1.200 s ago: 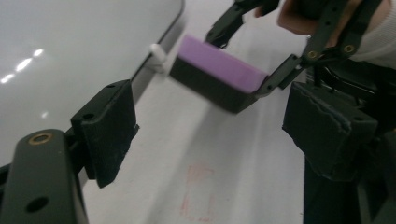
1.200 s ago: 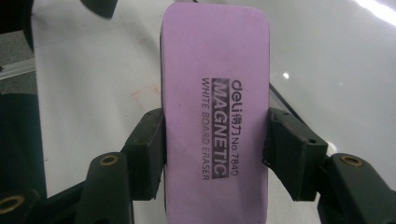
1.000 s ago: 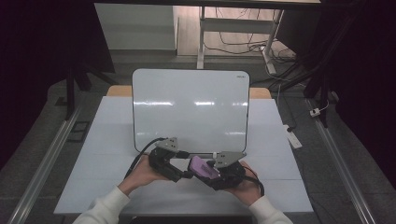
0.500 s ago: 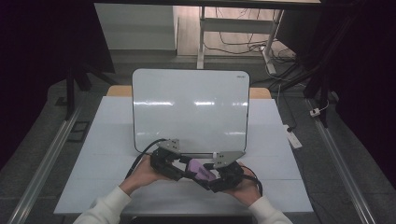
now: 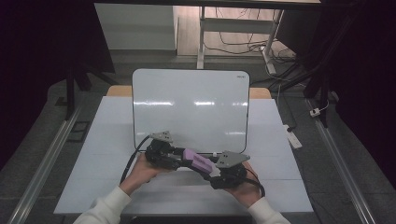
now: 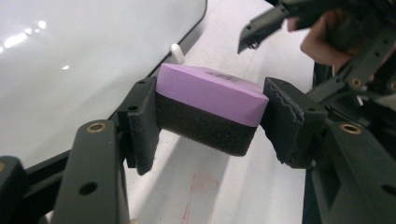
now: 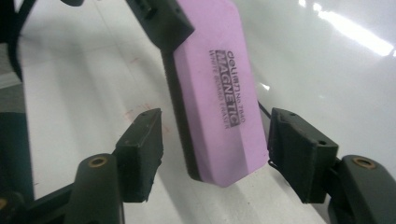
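Your left claw [image 6: 210, 116] grips the purple eraser [image 6: 210, 95] by its ends; your right claw [image 7: 215, 154] is wide open w/ jaws either side, not touching, above the worktop [image 5: 116, 135].

The eraser's [image 7: 210, 88] far end is hidden, probably inside the left tool [image 7: 163, 18].

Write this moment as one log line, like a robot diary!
left gripper: shut on purple eraser | right gripper: open around eraser's free end | whiteboard: blank
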A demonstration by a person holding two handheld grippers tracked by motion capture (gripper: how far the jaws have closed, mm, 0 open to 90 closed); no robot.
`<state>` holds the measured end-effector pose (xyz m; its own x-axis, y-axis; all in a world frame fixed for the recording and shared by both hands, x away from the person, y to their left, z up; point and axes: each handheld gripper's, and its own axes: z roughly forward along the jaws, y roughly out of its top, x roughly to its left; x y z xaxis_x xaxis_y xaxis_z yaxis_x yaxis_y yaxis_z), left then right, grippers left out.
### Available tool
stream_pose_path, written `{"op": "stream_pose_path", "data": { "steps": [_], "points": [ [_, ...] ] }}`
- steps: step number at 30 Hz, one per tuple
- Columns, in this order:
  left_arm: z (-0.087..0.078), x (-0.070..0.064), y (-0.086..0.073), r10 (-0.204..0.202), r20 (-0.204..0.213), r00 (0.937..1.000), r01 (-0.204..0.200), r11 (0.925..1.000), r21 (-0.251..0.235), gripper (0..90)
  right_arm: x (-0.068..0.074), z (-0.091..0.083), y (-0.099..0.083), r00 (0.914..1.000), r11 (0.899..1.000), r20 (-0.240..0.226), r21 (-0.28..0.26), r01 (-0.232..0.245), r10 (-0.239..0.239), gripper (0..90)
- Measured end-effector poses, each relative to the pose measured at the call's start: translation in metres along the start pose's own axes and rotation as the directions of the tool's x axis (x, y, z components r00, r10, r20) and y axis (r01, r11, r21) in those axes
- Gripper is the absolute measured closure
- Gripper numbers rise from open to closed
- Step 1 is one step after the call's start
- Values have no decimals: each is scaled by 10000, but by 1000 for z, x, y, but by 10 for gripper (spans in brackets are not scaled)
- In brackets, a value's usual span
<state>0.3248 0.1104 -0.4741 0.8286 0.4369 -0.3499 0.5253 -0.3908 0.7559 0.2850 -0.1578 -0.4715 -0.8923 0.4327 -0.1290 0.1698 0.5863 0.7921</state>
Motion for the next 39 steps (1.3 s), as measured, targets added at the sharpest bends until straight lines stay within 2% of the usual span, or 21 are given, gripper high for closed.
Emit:
{"op": "stream_pose_path", "data": {
  "steps": [6,8,14,18,22,26,30,33,39],
  "points": [
    [1,3,-1,-561,-10,9984,561,9981,-273,400,9,4,3,9953,9987,827,62,506,-510,384],
    [2,3,-1,-720,112,9973,724,9967,-361,399,11,6,3,9929,9981,1025,133,595,-606,385],
    [3,2,-1,-964,373,9946,982,9938,-523,399,20,13,3,9796,9935,1673,407,1060,-1113,418],
    [5,0,0,-1138,587,9918,1168,9918,-516,398,26,17,3,9610,9860,2223,644,1538,-1644,458],
    [6,0,0,-1227,585,9907,1255,9910,-459,398,30,18,2,9398,9770,2684,839,1960,-2115,521],
    [6,1,-2,-1085,533,9927,1112,9925,-509,409,35,19,2,9141,9613,2995,1206,2479,-2733,616],
    [5,-2,-2,-727,223,9971,740,9952,-644,370,34,17,2,9097,9611,3114,1170,2501,-2746,627],
    [2,-5,-2,-562,-68,9984,555,9955,-769,310,31,13,3,9095,9671,3287,967,2355,-2544,631],
    [-10,-9,-8,-272,-835,9961,187,9947,-1011,232,15,2,2,9187,9886,3653,403,1451,-1498,632]
  ]
}}
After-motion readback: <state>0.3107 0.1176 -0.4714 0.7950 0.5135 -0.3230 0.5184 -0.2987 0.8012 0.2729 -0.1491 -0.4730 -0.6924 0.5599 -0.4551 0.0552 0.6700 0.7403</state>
